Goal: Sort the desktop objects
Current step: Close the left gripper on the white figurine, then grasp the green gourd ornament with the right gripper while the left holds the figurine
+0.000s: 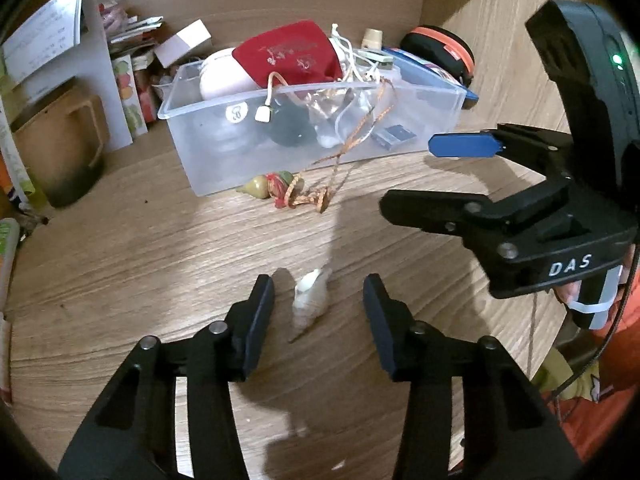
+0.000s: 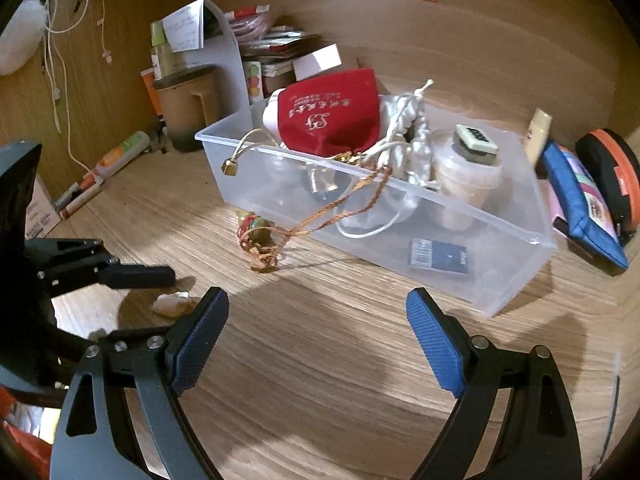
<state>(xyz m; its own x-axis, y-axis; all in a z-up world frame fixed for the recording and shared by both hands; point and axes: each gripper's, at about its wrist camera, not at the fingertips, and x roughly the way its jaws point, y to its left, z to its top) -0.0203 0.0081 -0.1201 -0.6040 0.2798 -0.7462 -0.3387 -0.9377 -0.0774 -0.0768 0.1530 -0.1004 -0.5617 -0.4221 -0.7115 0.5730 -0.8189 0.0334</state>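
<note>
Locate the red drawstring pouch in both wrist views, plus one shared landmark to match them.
Left wrist: red drawstring pouch sits upper centre, heaped on top of the clear plastic bin at its far side.
Right wrist: red drawstring pouch sits upper centre, on the bin's left end, gold lettering facing the camera.
Shared landmark: the small gourd charm lying on the desk against the bin's near wall, its orange cord running up over the rim.

Clear plastic bin [image 2: 516, 236]: 1, far centre
Red drawstring pouch [image 2: 332, 116]: 1, in bin
Lidded tub [image 2: 466, 178]: 1, in bin, right
Dark blue card [image 2: 439, 257]: 1, bin floor, near right
Gourd charm on orange cord [image 1: 266, 186]: 1, desk, just near bin
Crumpled white scrap [image 1: 310, 300]: 1, near desk
Blue pouch [image 2: 580, 204]: 1, far right
Black-and-orange case [image 2: 610, 172]: 1, far right
Brown mug [image 1: 60, 148]: 1, far left
</note>
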